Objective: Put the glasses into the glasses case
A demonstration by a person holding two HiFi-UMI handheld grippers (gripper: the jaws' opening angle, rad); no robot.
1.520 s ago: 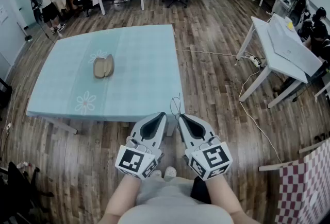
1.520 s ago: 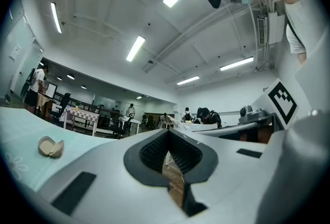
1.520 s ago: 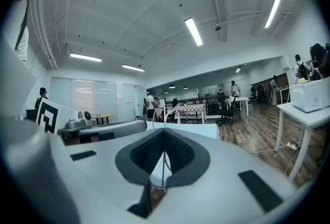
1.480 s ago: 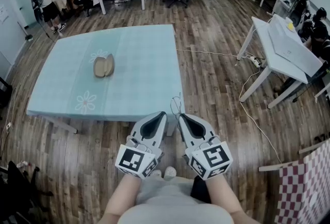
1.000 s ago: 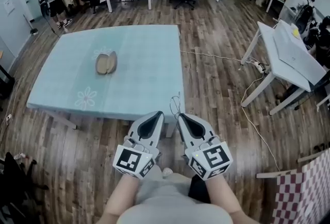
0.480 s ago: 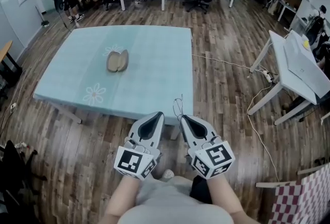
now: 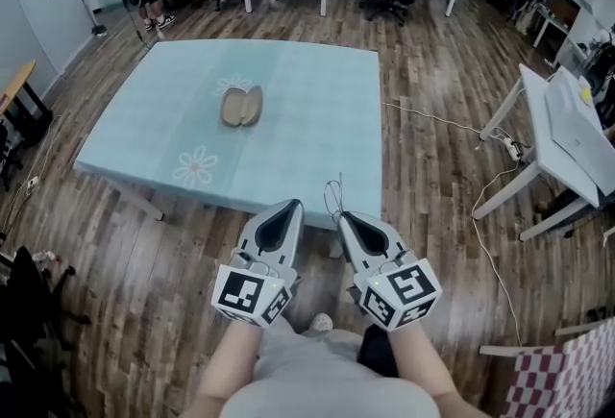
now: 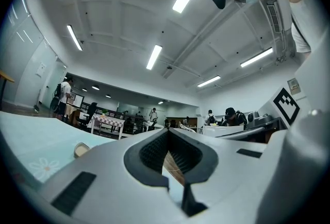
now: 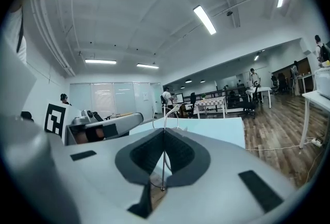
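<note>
Ahead-left of the right claw (image 7: 344, 217), clamped on glasses (image 9: 163, 166), lies the case (image 7: 241, 106); closed empty left claw (image 7: 293, 207) is nearer.

Hand-held grippers (image 7: 290, 206) (image 7: 343, 216) closed, side by side

**Right gripper (image 9: 164, 133) pinching the glasses (image 9: 165, 117)**
Its jaws were closed together on a thin metal wire of the glasses, which stood upright above the tips. The left gripper (image 9: 111, 124) lay near on the left, and the pale blue worktop (image 9: 216, 133) stretched beyond.
</note>
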